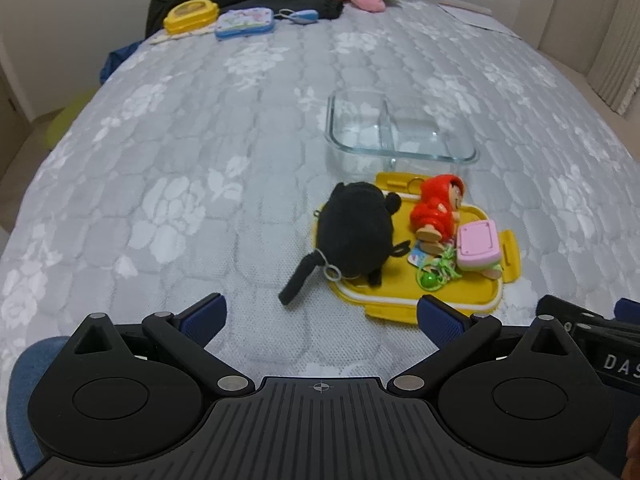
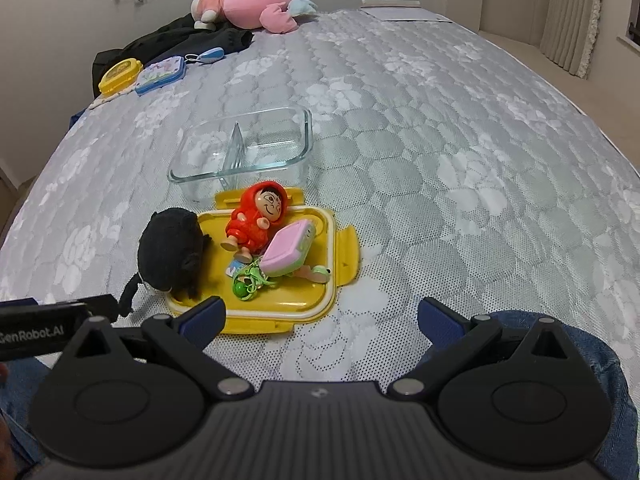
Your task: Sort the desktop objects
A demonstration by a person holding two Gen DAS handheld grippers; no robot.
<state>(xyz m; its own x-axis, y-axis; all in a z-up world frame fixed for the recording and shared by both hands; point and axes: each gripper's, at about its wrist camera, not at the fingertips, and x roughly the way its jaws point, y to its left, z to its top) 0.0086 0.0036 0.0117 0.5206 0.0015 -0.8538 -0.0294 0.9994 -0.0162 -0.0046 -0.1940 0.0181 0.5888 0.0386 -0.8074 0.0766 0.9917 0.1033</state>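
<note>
Both grippers hang over the near edge of a bed (image 2: 440, 140) covered in a grey quilt with a white flower pattern, and both are released, jaws spread wide with nothing between them: the left gripper (image 1: 320, 316) points down at bare quilt just in front of a yellow lid (image 1: 472, 292), and the right gripper (image 2: 320, 316) has its left finger over the near edge of that same lid. The lid lies flat and carries a small heap of things: a black plush toy (image 1: 356, 228) half on its left side with a strap trailing onto the quilt, a doll in a red hood (image 2: 256, 216) lying on its back, a pink toy case (image 2: 286, 250) leaning just beside the doll, and a green trinket (image 2: 248, 284) in front of them. Right behind the lid stands a clear glass dish (image 2: 256, 144) with a divider across the middle, both halves empty. Far off at the head of the bed lie a pink stuffed animal (image 2: 248, 0), dark clothing (image 2: 176, 38), a small yellow box (image 2: 120, 74) and a blue-rimmed box (image 2: 162, 74).
</note>
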